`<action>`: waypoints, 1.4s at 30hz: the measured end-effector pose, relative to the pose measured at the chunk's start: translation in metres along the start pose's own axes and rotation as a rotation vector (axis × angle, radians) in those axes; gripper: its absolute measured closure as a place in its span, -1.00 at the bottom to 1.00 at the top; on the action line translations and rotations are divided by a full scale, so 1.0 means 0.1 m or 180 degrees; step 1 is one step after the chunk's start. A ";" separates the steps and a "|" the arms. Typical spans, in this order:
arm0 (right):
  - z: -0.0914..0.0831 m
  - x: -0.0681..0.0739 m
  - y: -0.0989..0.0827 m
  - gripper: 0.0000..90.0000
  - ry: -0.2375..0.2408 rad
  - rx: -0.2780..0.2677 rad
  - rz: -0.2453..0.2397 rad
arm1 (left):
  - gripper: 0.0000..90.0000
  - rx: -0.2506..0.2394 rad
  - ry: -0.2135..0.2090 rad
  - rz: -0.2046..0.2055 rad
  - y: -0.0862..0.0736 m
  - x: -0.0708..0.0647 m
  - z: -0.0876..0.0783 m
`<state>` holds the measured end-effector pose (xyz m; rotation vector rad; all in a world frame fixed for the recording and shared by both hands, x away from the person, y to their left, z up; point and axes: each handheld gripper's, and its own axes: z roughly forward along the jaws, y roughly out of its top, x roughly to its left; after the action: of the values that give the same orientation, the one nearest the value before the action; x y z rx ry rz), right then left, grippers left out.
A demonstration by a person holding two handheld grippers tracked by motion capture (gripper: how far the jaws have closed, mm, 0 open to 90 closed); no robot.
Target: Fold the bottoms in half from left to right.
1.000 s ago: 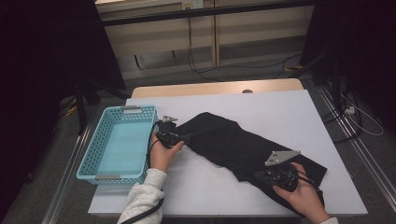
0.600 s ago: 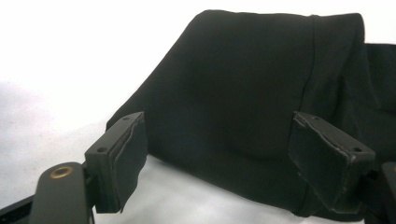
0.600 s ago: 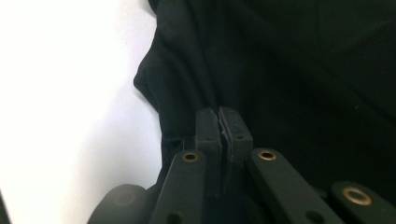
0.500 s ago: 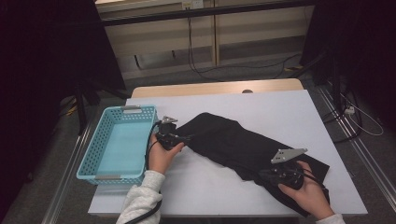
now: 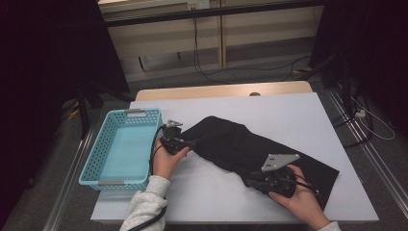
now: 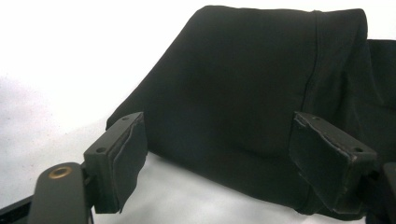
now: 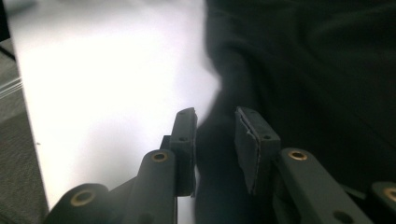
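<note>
A black cloth point(image 5: 240, 147) lies slantwise across the white table point(image 5: 269, 108). My left gripper point(image 5: 189, 142) is at the cloth's far-left end, beside the basket. In the left gripper view its jaws point(image 6: 218, 119) stand wide open, with the cloth's point(image 6: 252, 84) near edge lying between them, untouched by the pads. My right gripper point(image 5: 251, 181), with its grey plate on top, is at the cloth's near edge. Its jaws point(image 7: 215, 114) have just been opening; a narrow gap separates the pads point(image 7: 252, 144), and dark cloth point(image 7: 317, 84) lies in and below that gap, not pinched.
A teal plastic basket point(image 5: 120, 154) with nothing in it stands on the table's left edge, close to my left hand. A wooden tabletop point(image 5: 216, 90) adjoins the far side. Cables point(image 5: 365, 120) trail on the floor to the right. Bare white surface lies near the front edge.
My right hand has shifted a little to the left along the cloth's near edge. The left hand and the cloth's left end have stayed put.
</note>
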<state>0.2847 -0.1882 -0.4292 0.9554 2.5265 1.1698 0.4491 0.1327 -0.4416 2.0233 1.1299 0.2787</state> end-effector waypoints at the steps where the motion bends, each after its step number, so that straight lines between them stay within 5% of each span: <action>1: 0.04 0.02 0.01 0.54 0.0018 0.0021 -0.0031 | -0.56 -0.0003 0.0005 -0.0007 0.00 0.00 0.00; 8: 0.23 0.00 -0.02 0.56 -0.0055 0.0300 -0.0111 | -0.57 -0.0023 0.0038 -0.0043 0.00 0.01 -0.01; 16: 0.23 -0.01 -0.06 0.84 -0.0097 0.0281 -0.0104 | -0.59 -0.0041 0.0171 -0.0069 -0.01 0.03 0.01; 22: 0.13 -0.03 -0.07 0.87 0.0116 0.0182 0.0038 | -0.57 -0.0032 0.0341 -0.0212 -0.03 0.07 0.01; 29: 0.07 0.00 -0.07 0.87 0.0242 0.0151 0.0035 | -0.51 -0.0027 0.0435 -0.0298 -0.09 0.14 0.09; 32: 0.07 0.01 -0.08 0.87 0.0249 0.0149 0.0018 | -0.32 -0.0015 0.0505 -0.0173 -0.09 0.13 0.12; 36: 0.04 0.00 -0.09 0.87 0.0261 0.0134 0.0033 | 0.02 0.0005 0.0513 -0.0168 -0.07 0.08 0.14; 40: 0.03 -0.01 -0.10 0.87 0.0259 0.0127 0.0032 | 0.38 -0.0006 0.0501 -0.0263 -0.05 0.05 0.17; 42: 0.03 0.00 -0.11 0.87 0.0264 0.0138 0.0026 | 0.61 0.0019 0.0384 -0.0375 -0.03 0.03 0.18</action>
<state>0.2808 -0.1916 -0.4390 0.9472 2.6250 1.1853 0.4586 0.1259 -0.4561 1.9579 1.3210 0.3414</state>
